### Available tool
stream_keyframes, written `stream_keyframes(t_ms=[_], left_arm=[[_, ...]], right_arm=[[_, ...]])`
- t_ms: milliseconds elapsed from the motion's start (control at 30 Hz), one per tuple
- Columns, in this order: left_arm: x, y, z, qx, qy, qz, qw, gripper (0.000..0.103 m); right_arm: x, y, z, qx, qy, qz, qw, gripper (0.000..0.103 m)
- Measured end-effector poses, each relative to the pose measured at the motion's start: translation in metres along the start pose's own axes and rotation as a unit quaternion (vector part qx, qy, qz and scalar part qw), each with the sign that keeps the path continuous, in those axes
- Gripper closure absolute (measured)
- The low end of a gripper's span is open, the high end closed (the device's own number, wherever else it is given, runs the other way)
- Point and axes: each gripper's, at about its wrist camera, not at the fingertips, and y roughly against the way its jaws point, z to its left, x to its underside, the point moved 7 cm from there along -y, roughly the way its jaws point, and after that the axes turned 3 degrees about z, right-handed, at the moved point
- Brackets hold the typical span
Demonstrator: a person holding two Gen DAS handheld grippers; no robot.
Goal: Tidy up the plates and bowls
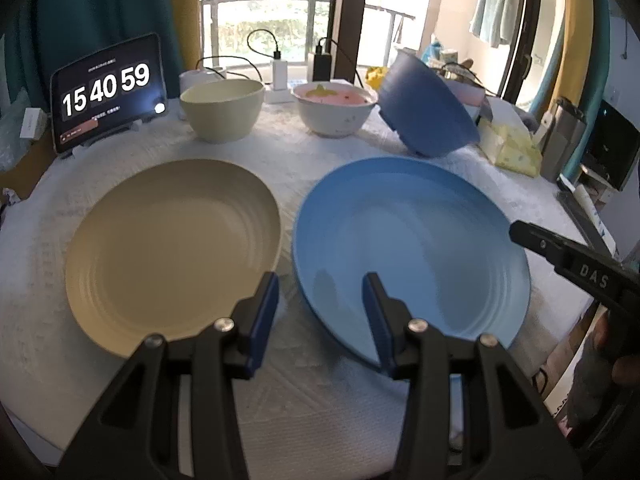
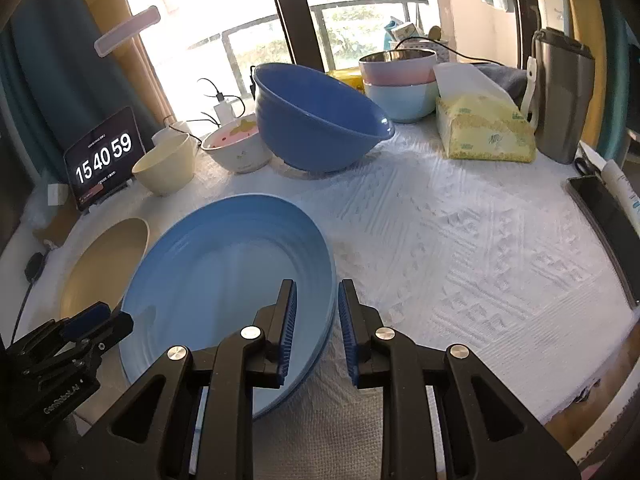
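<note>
Blue plate [image 2: 224,272]: lies flat on the white-clothed counter [image 2: 460,248], near edge toward the person, with the beige plate [image 1: 172,248] just beside it on its left, the two rims close but apart. Right gripper [image 2: 317,312]: its fingers straddle the blue plate's near right rim, one pad over the plate's inner slope and the other outside the rim above the cloth; the gap is narrow and the pads do not appear to press the rim (a light touch on the inner side cannot be ruled out), so the fingers read as parted and holding nothing. Left gripper [image 1: 320,312]: fingers spread wider and empty, hovering above the strip of cloth between the two plates, one finger [image 1: 266,312] over the beige rim, the other over the blue plate's left edge. Governing relation: the rim runs between the right fingers, roughly along their pointing line, so the right hand is the better placed; closing would probably pinch the rim for a lift. Bowls at the back: cream bowl [image 1: 222,110], white bowl [image 1: 335,110] with pink contents, and dark blue bowl [image 2: 316,120], which sits tilted, well apart from both grippers.
</note>
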Motion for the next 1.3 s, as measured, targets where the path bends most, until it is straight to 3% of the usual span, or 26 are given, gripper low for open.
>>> stream_keyframes(t_ms=[1300], left_arm=[[-0.018,0.015,0.089,0.002,0.08,-0.04,0.996,0.051]], right_arm=[[-0.02,-0.019,0.099,-0.019,0.076,0.016,0.997,0.079]])
